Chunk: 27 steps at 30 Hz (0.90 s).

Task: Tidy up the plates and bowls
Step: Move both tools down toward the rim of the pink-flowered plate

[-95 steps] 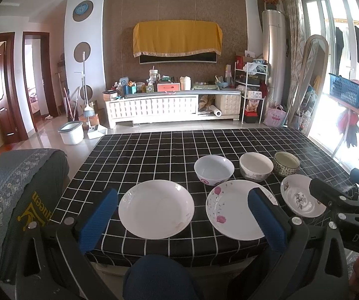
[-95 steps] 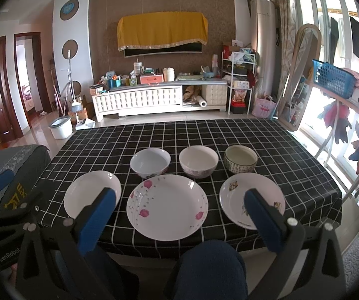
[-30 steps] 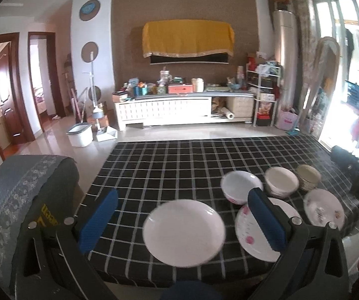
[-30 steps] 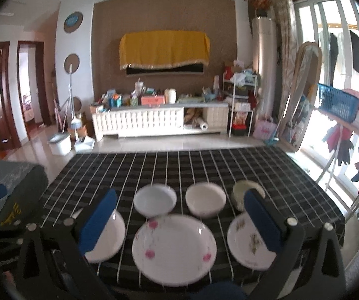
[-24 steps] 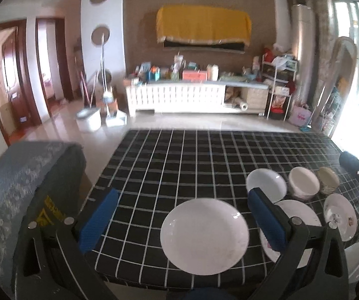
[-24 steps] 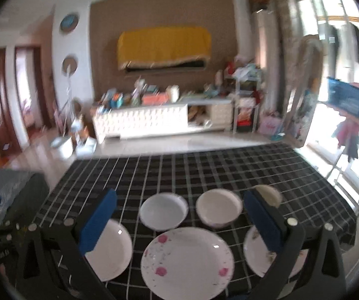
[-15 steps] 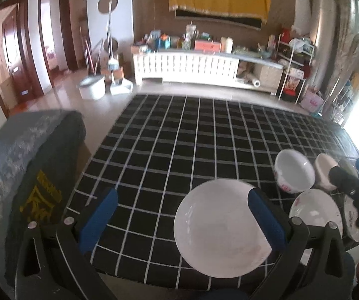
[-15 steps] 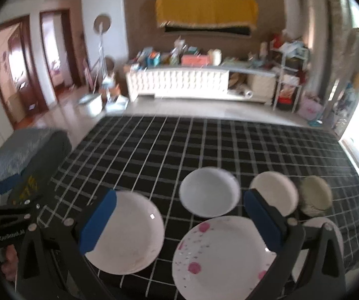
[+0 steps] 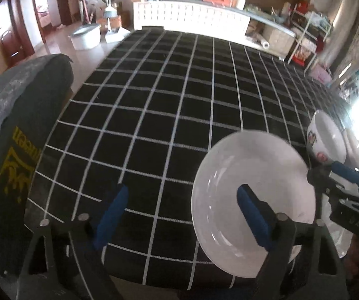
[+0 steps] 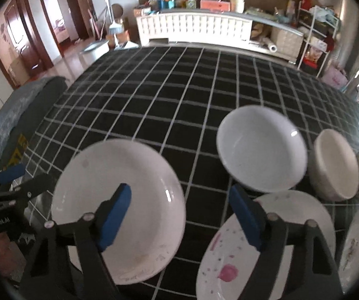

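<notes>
White print "GenRobot.AI" on black body of left tongs (image 10: 9,172), seen at left edge of right wrist view. Yellow lettering on grey chair cover (image 9: 17,155), sideways, only partly legible – ends approx. "...ueen". Faint print on right tongs (image 9: 349,182) body, illegible.

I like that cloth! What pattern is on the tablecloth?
The tablecloth is black with thin white lines making a grid of squares. The left wrist view shows it best.
</notes>
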Each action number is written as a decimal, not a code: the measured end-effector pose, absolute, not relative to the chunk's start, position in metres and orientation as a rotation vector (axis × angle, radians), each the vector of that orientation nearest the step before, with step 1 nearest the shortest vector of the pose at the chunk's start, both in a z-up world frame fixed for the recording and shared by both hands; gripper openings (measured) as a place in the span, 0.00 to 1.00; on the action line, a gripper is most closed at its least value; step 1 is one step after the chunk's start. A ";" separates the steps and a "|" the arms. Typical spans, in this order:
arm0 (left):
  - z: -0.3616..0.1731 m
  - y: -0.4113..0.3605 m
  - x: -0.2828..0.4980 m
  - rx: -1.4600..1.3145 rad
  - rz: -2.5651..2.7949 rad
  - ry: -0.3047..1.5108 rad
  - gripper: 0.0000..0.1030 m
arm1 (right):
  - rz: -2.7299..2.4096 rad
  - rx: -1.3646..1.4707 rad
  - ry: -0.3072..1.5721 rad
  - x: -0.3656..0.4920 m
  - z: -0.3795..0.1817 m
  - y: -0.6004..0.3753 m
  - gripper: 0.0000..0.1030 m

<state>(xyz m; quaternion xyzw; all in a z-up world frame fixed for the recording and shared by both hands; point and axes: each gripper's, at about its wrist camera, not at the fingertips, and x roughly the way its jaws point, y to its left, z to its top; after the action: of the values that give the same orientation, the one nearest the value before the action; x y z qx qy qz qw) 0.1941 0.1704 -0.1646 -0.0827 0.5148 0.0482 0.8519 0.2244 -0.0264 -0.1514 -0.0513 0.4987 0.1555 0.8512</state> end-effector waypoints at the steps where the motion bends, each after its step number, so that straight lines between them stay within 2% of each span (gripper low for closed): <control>1: -0.168 0.171 0.194 -0.172 0.096 1.094 0.77 | 0.325 -0.113 1.059 0.225 -0.154 -0.027 0.77; 5: -0.184 0.175 0.197 -0.210 0.083 1.145 0.66 | 0.326 -0.116 1.088 0.228 -0.164 -0.026 0.67; 7: -0.190 0.177 0.197 -0.224 0.086 1.171 0.56 | 0.331 -0.125 1.107 0.228 -0.170 -0.024 0.54; 8: -0.192 0.179 0.197 -0.228 0.093 1.182 0.54 | 0.330 -0.123 1.114 0.229 -0.172 -0.025 0.52; 10: -0.194 0.181 0.198 -0.240 0.095 1.196 0.42 | 0.328 -0.115 1.128 0.232 -0.177 -0.027 0.44; 12: -0.197 0.181 0.199 -0.247 0.085 1.207 0.35 | 0.334 -0.105 1.143 0.233 -0.181 -0.028 0.38; 14: -0.197 0.177 0.201 -0.232 0.075 1.206 0.31 | 0.342 -0.094 1.160 0.233 -0.184 -0.029 0.35; 19: -0.196 0.165 0.206 -0.211 0.047 1.203 0.11 | 0.362 -0.075 1.176 0.231 -0.186 -0.029 0.28; 27: -0.191 0.158 0.204 -0.193 0.047 1.204 0.09 | 0.354 -0.035 1.185 0.227 -0.182 -0.035 0.25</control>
<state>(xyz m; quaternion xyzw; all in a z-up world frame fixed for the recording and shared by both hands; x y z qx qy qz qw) 0.2039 0.1581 -0.1913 -0.0905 0.5653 0.0221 0.8196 0.2265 -0.0350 -0.1821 -0.0164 0.5555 0.1657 0.8146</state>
